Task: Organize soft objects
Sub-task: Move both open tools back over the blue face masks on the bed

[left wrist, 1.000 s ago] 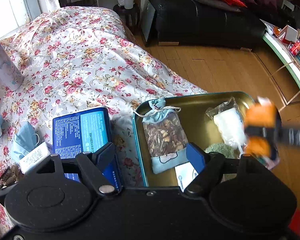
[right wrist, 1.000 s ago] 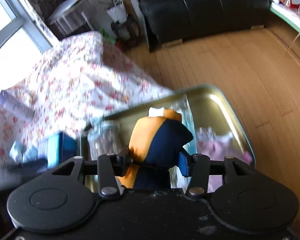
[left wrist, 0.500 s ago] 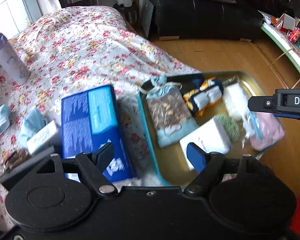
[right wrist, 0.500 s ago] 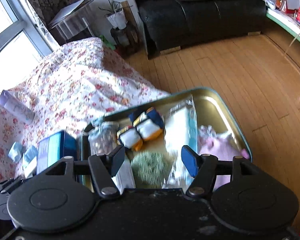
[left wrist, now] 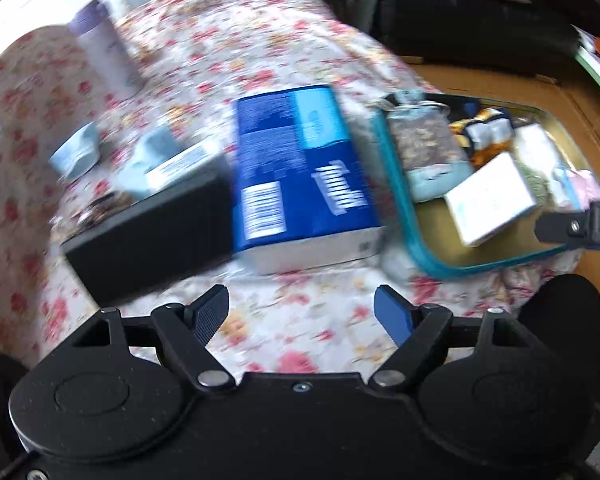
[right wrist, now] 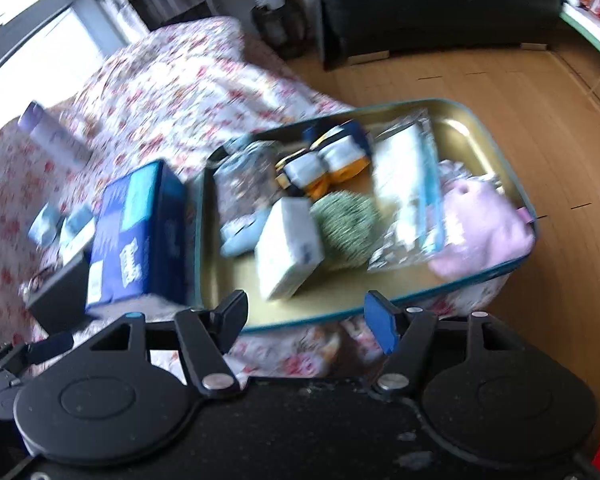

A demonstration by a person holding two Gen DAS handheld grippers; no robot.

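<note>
A gold tray with a teal rim (right wrist: pixel 460 128) lies on the flowered bedspread and holds several soft items. Among them are an orange and navy soft toy (right wrist: pixel 324 164), a herb sachet (right wrist: pixel 244 184), a white tissue pack (right wrist: pixel 288 248), a green fuzzy ball (right wrist: pixel 346 230), a clear packet (right wrist: pixel 408 192) and a pink soft thing (right wrist: pixel 484 232). My right gripper (right wrist: pixel 305 312) hangs over the tray's near rim, jaws opening, nothing between them. My left gripper (left wrist: pixel 300 308) is open and empty over the bedspread, just short of a blue pack (left wrist: pixel 300 168) left of the tray (left wrist: pixel 432 240).
A black box (left wrist: pixel 152 232), light blue face masks (left wrist: pixel 76 152) and a small white carton lie left of the blue pack. A lilac bottle (left wrist: pixel 104 48) stands farther back. Wooden floor and a black sofa (right wrist: pixel 420 4) lie beyond the bed.
My right gripper let the orange and navy toy go into the tray and drew back. Both grippers moved back and left; the left one now faces the blue pack.
</note>
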